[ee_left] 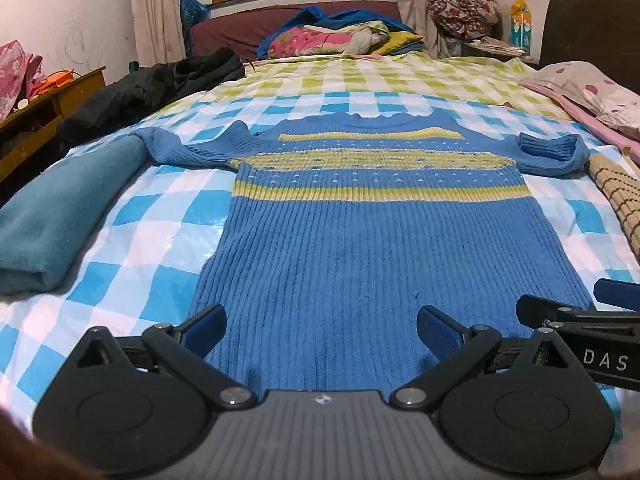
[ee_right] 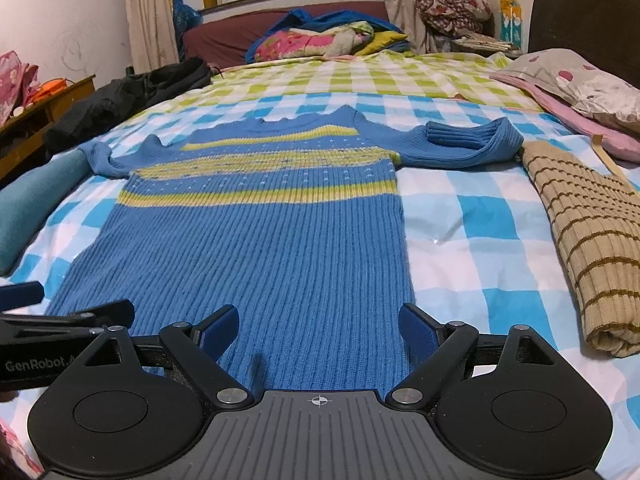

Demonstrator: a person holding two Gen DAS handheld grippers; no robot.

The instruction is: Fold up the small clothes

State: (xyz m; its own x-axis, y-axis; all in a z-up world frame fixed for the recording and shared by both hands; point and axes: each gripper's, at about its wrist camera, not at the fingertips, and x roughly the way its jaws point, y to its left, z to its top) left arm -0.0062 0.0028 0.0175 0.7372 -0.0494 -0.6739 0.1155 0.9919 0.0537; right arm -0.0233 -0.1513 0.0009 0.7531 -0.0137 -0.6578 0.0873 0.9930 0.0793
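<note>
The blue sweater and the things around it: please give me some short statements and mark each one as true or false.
1. The blue sweater lies spread flat on the checked sheet. True.
2. The left gripper is shut on the hem. False: its fingers stand apart, holding nothing.
3. A folded teal garment lies to the left of the sweater. True.
4. The beige striped garment lies on top of the sweater. False: it lies on the sheet to its right, near the sleeve.
5. The right gripper is open over the sweater's lower part. True.
</note>
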